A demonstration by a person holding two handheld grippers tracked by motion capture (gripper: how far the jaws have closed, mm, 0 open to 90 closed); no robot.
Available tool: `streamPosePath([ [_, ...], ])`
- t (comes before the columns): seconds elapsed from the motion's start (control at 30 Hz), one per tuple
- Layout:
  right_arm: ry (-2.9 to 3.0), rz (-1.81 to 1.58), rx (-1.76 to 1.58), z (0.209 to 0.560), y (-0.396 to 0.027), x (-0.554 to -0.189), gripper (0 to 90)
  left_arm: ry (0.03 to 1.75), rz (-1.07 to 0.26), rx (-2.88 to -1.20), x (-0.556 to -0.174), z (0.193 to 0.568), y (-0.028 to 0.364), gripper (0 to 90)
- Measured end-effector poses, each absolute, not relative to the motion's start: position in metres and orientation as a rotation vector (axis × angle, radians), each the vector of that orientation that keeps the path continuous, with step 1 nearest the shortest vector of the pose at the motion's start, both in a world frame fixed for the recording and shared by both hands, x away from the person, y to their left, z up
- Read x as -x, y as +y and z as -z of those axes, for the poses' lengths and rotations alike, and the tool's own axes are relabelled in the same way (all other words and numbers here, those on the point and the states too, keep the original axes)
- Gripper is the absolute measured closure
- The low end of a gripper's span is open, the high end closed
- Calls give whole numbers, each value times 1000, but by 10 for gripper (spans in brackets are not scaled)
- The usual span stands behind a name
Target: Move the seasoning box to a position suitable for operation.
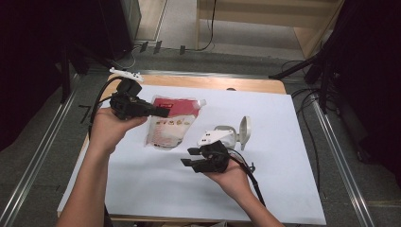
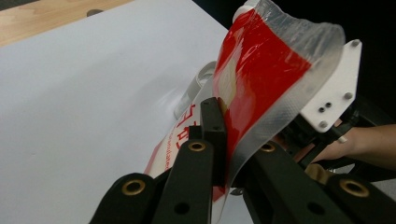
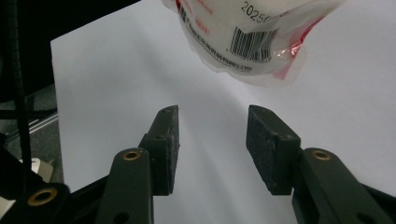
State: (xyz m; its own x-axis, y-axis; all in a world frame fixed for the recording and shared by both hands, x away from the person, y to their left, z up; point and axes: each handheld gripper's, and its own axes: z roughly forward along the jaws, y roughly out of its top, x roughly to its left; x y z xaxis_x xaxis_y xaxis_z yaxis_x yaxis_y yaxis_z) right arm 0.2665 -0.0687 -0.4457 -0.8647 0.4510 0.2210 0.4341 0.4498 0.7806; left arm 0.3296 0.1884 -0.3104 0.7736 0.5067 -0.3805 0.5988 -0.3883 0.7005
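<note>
1. One red and white pouch is held up over the white sheet, pinched at its edge by the left gripper.
2. The right gripper is held near the pouch, with its jaws apart around nothing.
3. One white holder is seen beside the pouch.
</note>
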Motion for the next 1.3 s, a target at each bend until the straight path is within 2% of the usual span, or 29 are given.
streamPosePath([
  [0.67,2578,-1369,-810,479,-35,-278,516,827,125,-2087,-325,307,180,900],
  [1.07,2535,-1441,-774,498,-30,-282,502,825,184,-2069,-321,302,175,900],
  [1.3,2456,-1457,-760,502,-31,-281,487,856,271,-2041,-323,304,177,900],
])
